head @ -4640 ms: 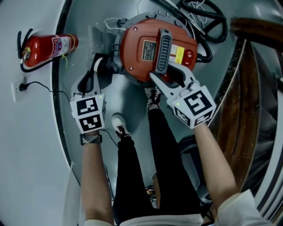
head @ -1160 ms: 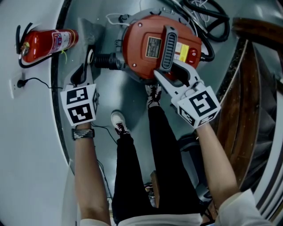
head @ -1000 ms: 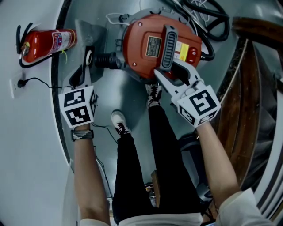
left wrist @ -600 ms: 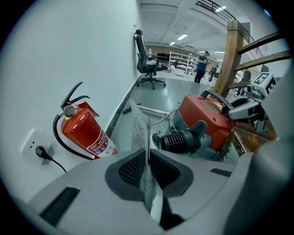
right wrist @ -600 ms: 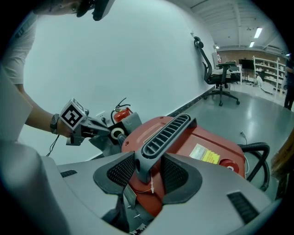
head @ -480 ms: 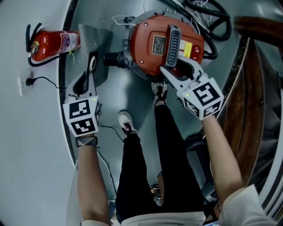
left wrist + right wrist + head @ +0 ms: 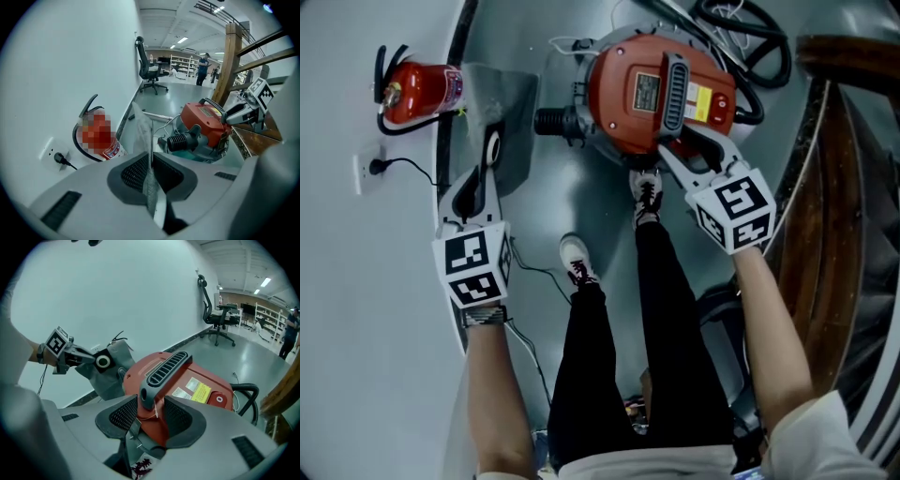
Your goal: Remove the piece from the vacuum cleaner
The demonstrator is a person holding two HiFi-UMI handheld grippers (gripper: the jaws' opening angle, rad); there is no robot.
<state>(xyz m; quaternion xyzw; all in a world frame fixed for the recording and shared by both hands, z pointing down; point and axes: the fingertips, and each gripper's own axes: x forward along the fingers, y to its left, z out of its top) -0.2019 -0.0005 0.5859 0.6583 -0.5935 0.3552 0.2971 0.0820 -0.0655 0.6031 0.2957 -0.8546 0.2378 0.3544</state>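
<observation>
We held the left gripper clamped on the grey fabric dust bag, clear of the red vacuum cleaner to its right. The right gripper clamped the ribbed grey handle to steady it.

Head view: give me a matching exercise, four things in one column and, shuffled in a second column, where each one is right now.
Things
1. dust bag
2. vacuum handle
3. fire extinguisher
4. plug

Places
A. in the wall socket
B. between the jaws of the right gripper
C. upright against the wall
D. pinched in the left gripper, off the vacuum cleaner

Pairs: 1-D, 2-B, 3-C, 4-A
</observation>
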